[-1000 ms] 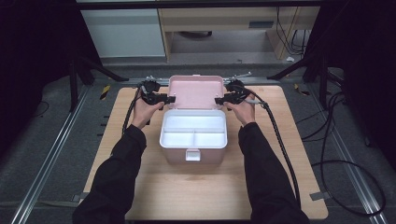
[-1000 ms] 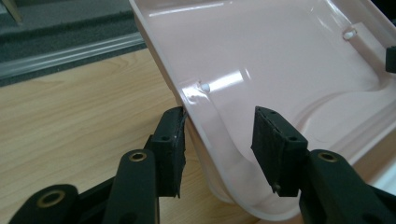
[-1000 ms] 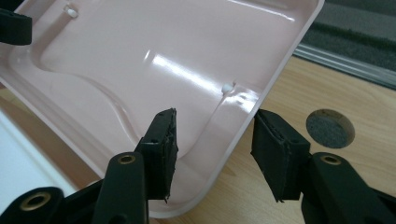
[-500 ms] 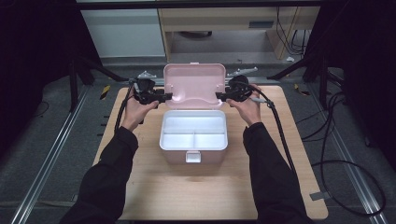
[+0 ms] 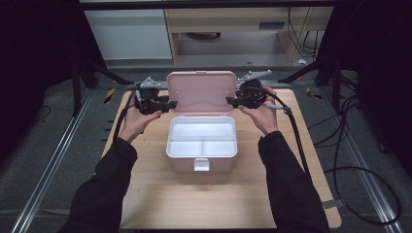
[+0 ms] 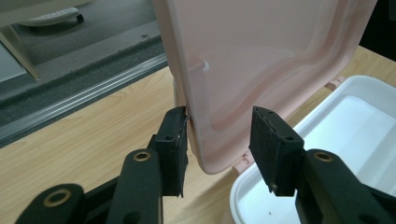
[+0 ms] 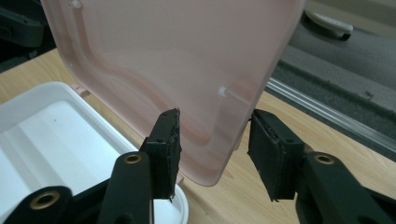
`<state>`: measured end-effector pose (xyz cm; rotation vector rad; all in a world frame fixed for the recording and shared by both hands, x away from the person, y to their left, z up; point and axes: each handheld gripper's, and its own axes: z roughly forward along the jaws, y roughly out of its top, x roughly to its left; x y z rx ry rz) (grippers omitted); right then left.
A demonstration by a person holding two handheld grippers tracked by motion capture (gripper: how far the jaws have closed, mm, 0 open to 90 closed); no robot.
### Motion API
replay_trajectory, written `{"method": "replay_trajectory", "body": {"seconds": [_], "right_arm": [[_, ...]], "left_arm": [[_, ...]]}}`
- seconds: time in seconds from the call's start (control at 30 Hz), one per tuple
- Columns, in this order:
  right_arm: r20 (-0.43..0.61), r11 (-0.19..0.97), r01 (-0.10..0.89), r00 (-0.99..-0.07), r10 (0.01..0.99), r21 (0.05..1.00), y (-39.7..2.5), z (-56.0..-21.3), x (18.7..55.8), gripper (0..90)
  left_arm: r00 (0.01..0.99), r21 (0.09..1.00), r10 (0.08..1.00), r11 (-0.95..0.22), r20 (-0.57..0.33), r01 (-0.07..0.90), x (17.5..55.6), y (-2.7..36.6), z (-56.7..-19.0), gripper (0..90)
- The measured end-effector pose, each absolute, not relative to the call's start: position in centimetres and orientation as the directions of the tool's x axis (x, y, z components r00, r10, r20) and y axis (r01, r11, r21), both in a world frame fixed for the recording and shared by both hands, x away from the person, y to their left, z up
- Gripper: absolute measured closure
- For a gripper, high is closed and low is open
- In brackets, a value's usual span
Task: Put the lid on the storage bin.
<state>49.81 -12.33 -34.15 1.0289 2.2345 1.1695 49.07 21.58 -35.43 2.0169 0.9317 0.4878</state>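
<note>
Your forearms reach forward over counter [image 5: 145, 194], one each side of pink box [image 5: 201, 162] at counter middle. Lid [image 5: 201, 92] stands upright at box's far edge. Left gripper [image 5: 170, 104] at lid's left edge, right gripper [image 5: 231, 102] at right edge. Fingers of both spread, straddling lid edge, not clamped.

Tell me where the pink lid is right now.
In the high view the pink lid stands raised at the far edge of the box, mid-table, between the left claw and the right claw, whose open jaws straddle its side edges.
</note>
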Motion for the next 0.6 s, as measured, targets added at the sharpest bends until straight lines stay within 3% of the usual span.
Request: {"method": "replay_trajectory", "body": {"seconds": [0.13,0.3,0.6], "right_arm": [[-0.004,0.35,0.411,-0.644,0.765,0.841,-13.0,-34.4,48.6,60.9],[-0.063,0.41,0.394,-0.653,0.754,0.823,-12.8,-34.1,47.5,61.3],[-0.062,0.409,0.379,-0.667,0.743,0.83,-13.0,-33.9,46.4,65.4]], "left_arm": [[0.656,0.82,0.754,-0.39,0.024,0.419,48.1,21.4,-35.2,57.3],[0.66,0.81,0.749,-0.422,0.059,0.407,47.2,21.2,-35.1,58.4],[0.68,0.815,0.732,-0.419,0.043,0.4,45.7,21.7,-35.3,60.6]]}}
